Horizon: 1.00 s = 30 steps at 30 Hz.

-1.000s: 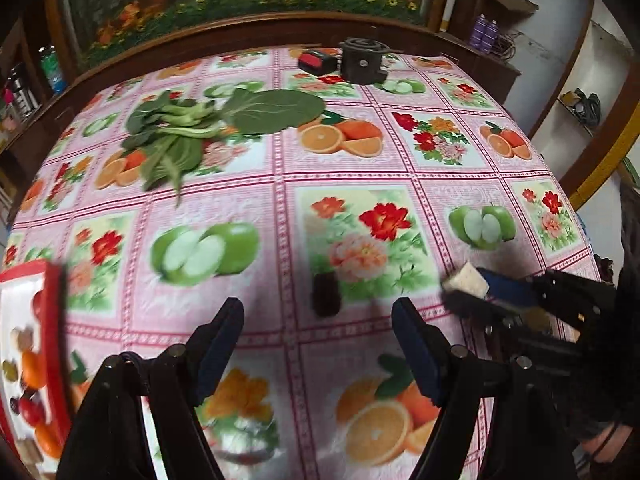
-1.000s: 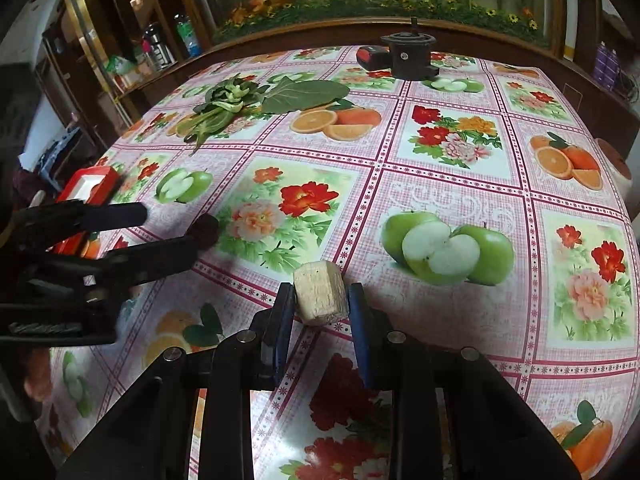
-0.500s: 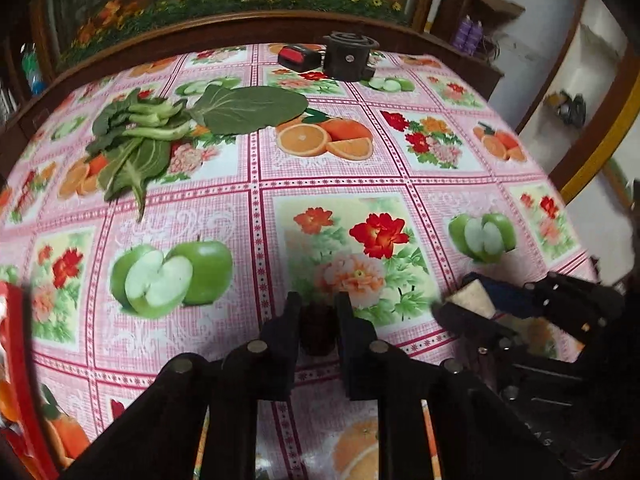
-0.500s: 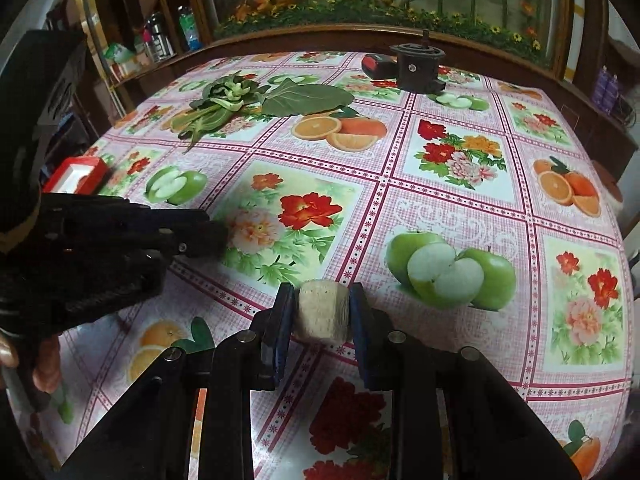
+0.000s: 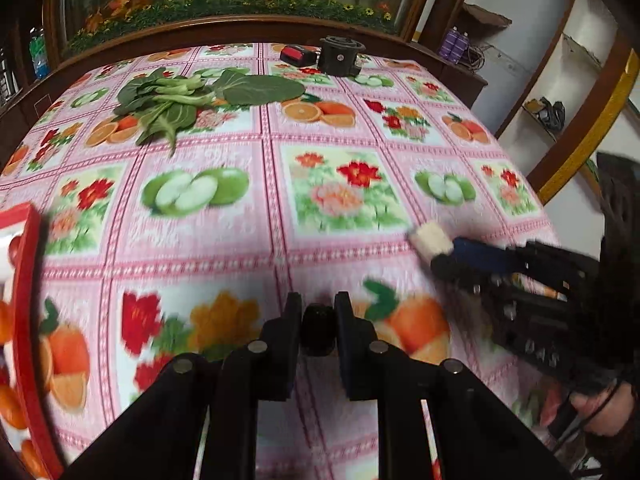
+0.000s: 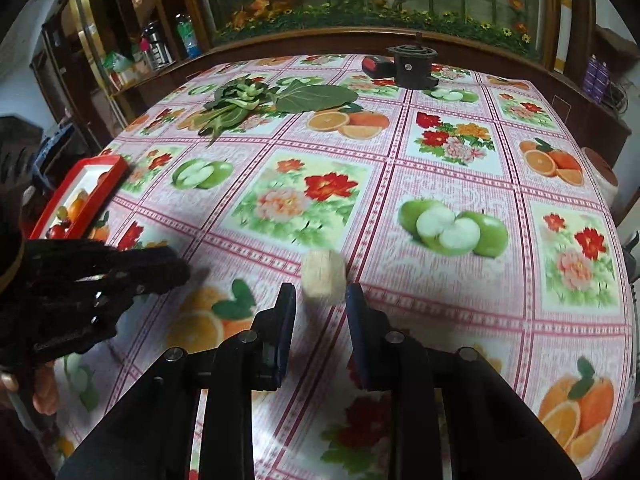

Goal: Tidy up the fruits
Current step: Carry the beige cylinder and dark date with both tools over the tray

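At six o'clock, my left tongs (image 5: 318, 330) pinch a small dark fruit (image 5: 318, 330); right tongs (image 6: 320, 304) squeeze a pale chunk (image 6: 323, 278), probably light, soft, held mid-body.

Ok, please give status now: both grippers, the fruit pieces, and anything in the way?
Left gripper shut on dark fruit piece. Right gripper shut on pale chunk. Red tray at left, path over tablecloth clear.

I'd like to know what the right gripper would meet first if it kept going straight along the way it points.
Most likely the bare tablecloth just past the pale chunk that the right gripper holds, since it points steeply down. Nothing else seems to lie in that line, though depth is uncertain.
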Tool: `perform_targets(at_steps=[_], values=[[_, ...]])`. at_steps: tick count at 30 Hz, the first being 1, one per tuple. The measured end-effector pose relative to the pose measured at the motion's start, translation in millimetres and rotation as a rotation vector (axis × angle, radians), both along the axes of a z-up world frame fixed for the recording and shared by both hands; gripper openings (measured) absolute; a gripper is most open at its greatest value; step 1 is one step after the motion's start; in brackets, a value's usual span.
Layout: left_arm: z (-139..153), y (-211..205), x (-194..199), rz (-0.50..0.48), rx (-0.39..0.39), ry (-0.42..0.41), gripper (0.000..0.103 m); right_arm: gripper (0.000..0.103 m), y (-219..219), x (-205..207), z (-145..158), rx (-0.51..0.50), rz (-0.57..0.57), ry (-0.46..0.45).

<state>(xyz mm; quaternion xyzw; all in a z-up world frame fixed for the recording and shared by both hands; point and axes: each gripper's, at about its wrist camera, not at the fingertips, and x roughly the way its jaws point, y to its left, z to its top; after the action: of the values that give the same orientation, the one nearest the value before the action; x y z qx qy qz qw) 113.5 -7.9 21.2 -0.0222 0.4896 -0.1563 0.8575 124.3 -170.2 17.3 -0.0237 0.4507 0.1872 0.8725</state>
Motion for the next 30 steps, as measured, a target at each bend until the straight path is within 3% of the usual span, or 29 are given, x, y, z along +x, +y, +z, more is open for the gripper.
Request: perform_targets(at_steps=[3,10,14,17,21,30], values=[[-4,6,-11,0.003,0.012,0.007,0.019,0.026,4,3,-8,0.001,-0.002,0.035],[-9,20,-15,0.03,-0.017,0.028,0.019,0.033,14,21,-10,-0.037,-0.051,0.01],[-10,21,-17,0.033,-0.026,0.018,0.019,0.027,25,23,-11,-0.114,-0.062,-0.028],[-10,24,-18,0.044,-0.037,0.013,0.019,0.027,24,23,-6,-0.082,-0.075,-0.011],[-6,34,-25,0.058,-0.059,0.011,0.019,0.027,22,9,7,-0.018,-0.077,-0.007],[10,61,-55,0.081,-0.113,-0.003,0.019,0.027,41,-48,21,0.012,-0.021,-0.014]])
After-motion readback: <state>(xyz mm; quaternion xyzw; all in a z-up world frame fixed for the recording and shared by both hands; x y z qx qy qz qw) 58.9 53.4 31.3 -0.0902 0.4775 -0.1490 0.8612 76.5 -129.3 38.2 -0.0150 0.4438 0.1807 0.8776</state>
